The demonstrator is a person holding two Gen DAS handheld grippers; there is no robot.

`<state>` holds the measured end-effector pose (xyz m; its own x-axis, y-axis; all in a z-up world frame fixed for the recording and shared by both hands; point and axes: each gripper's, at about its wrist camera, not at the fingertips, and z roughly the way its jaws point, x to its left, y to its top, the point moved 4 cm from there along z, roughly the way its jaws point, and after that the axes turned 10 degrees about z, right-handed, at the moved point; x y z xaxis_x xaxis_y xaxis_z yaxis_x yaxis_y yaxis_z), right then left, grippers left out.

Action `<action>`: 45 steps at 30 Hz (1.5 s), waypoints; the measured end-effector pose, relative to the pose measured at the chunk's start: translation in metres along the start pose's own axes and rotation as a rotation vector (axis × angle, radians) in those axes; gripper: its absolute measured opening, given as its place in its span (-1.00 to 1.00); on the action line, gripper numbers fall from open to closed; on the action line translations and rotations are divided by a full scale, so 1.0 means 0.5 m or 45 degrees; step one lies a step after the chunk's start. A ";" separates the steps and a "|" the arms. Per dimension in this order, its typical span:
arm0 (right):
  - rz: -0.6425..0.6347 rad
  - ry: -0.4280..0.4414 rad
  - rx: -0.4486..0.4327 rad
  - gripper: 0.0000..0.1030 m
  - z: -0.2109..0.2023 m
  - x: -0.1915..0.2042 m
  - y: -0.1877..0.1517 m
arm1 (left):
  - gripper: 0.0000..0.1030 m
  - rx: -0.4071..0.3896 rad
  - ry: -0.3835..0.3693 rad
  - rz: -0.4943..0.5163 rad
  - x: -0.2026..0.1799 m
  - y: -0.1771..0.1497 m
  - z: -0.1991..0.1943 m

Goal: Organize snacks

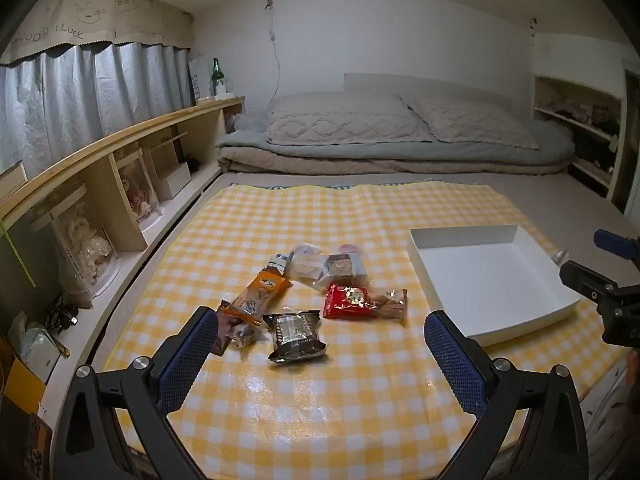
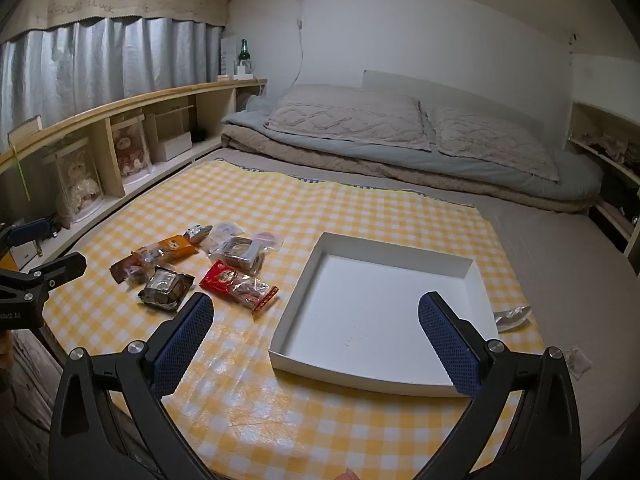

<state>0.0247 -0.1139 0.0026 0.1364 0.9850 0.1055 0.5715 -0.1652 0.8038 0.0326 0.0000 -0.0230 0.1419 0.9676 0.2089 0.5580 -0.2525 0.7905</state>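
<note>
I see the white tray lying flat on the yellow checked cloth, and I take it as my landmark. Nothing sits inside it; its floor is bare white apart from a few faint specks. All the snacks lie loose on the cloth to the left of the tray, none touching it. Nearest the tray is the red packet, with the dark foil packet further left of it. Beyond those, further from the tray, lie the orange packet and a clump of clear-wrapped packets. On the tray's right, just off its far corner, a crumpled clear wrapper rests on the cloth.

My right gripper hangs over the tray's near-left part, tilted downward, its blue-padded fingers spread as wide as they go and gripping nothing. My left gripper hovers left of the tray above the snack pile, tilted down the same way, spread fully wide and empty, with the dark foil packet lying on the cloth between its fingertips in my view.
</note>
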 end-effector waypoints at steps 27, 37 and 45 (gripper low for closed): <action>0.005 0.003 0.002 1.00 -0.001 -0.003 0.000 | 1.00 -0.003 -0.007 0.000 0.000 0.001 0.001; 0.005 0.003 0.001 1.00 -0.002 -0.004 0.002 | 1.00 -0.004 -0.005 0.000 0.000 0.001 0.001; 0.005 0.003 0.001 1.00 -0.003 -0.004 0.002 | 1.00 -0.008 -0.001 0.002 -0.006 0.011 0.006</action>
<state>0.0238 -0.1161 0.0039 0.1365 0.9845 0.1098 0.5718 -0.1688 0.8029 0.0380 -0.0045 -0.0210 0.1433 0.9672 0.2098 0.5526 -0.2540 0.7938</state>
